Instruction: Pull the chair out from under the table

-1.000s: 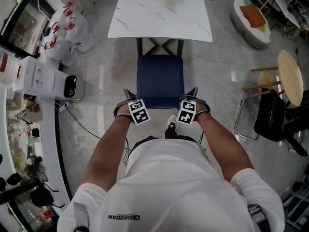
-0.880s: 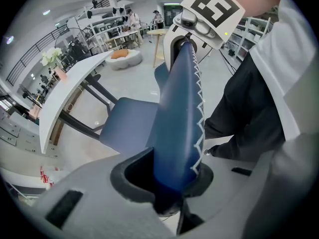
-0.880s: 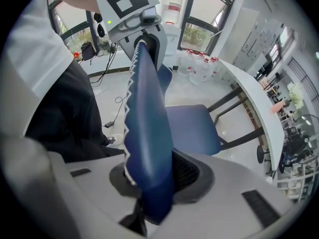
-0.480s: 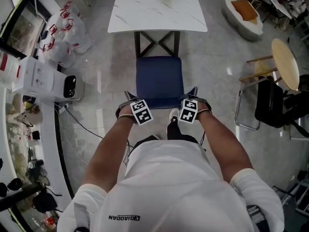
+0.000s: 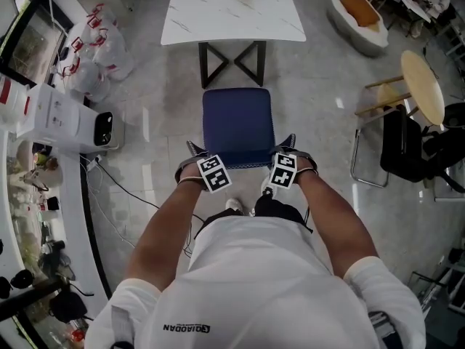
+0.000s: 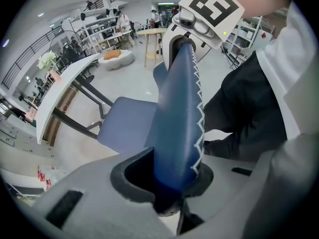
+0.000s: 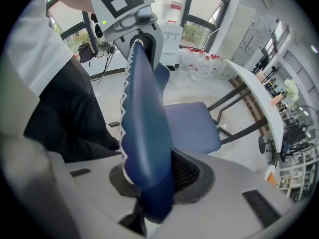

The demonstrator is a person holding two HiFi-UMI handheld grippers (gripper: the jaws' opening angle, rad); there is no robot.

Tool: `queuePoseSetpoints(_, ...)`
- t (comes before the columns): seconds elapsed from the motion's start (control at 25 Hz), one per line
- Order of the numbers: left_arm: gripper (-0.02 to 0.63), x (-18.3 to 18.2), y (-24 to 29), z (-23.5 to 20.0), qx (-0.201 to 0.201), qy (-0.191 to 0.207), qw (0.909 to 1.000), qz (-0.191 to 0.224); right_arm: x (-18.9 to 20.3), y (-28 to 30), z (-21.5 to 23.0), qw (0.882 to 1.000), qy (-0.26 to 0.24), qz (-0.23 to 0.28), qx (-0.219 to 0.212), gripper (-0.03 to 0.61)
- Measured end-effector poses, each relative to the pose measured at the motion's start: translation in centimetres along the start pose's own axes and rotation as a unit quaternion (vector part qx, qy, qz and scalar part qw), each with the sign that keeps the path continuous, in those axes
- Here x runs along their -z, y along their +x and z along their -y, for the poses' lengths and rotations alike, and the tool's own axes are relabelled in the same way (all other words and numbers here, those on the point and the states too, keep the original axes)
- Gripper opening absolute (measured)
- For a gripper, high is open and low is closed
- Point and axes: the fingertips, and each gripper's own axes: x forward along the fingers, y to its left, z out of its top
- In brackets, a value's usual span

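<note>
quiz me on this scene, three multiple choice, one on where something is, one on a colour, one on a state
1. Where is the dark blue padded chair relative to the white marble-look table?
A tucked under it
B pulled clear of it
C stacked on it

2. What colour is the zigzag stitching along the chair's backrest?
A white
B red
C yellow

3. What is the left gripper doing?
A hanging open, empty
B holding a cup
C fingers shut on the backrest

Answers: B, the head view shows the whole chair outside the table's edge; A, white against blue in both gripper views; C, the backrest sits clamped between them.
</note>
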Motion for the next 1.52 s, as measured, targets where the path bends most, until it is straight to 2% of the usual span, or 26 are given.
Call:
queuePoseSetpoints(0.88, 0.094, -0.7, 0.2, 7.4, 0.007, -0.014, 0.9998, -0.010, 3.2, -1.5, -5.5, 1.000, -0.018, 0.004, -0.015, 0.101)
queuePoseSetpoints(1.52, 0.102, -0.1, 0.1, 9.3, 0.001, -0.016, 0.9999, -0.001, 3.4, -1.7, -7.7, 1.000, -0.025, 0.005, -0.019, 0.104)
